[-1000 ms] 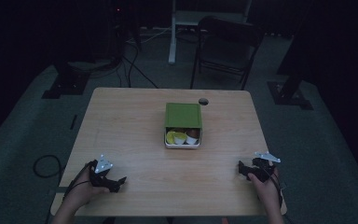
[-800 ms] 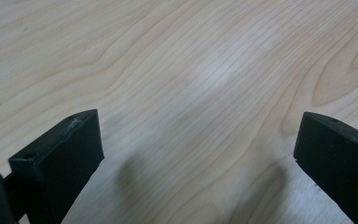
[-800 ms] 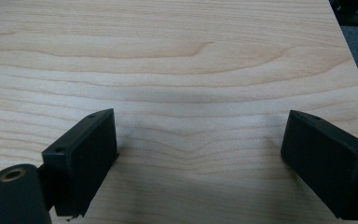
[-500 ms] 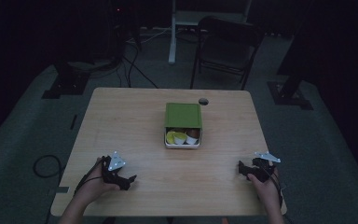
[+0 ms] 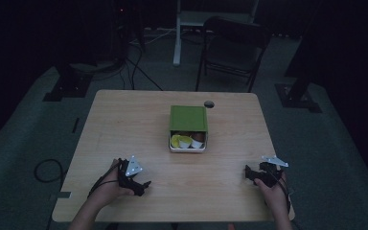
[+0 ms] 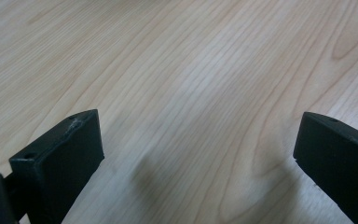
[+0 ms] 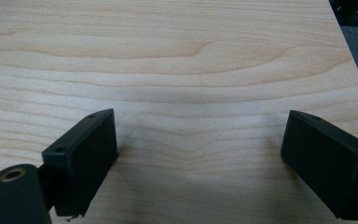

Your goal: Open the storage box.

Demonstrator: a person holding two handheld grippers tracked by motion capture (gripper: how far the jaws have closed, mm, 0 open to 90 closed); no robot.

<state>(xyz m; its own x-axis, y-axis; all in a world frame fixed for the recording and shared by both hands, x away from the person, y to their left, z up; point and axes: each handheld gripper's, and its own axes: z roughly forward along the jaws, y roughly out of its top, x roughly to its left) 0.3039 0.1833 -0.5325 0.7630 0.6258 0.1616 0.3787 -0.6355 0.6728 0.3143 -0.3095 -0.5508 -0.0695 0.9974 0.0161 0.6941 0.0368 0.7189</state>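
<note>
Approach step, I judge: both hand-held grippers, left [image 5: 141,184] and right [image 5: 249,173], spread empty; next, reach toward the green-lidded box [image 5: 188,127] at twelve o'clock.

Each black hand-held gripper [image 5: 143,185] carries a grey three-cornered plate, a trailing black cable and blocky, screw-holed jaws.

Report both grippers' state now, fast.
Left gripper: open, holding nothing, over the bare table.
Right gripper: open, holding nothing, over the table.
</note>
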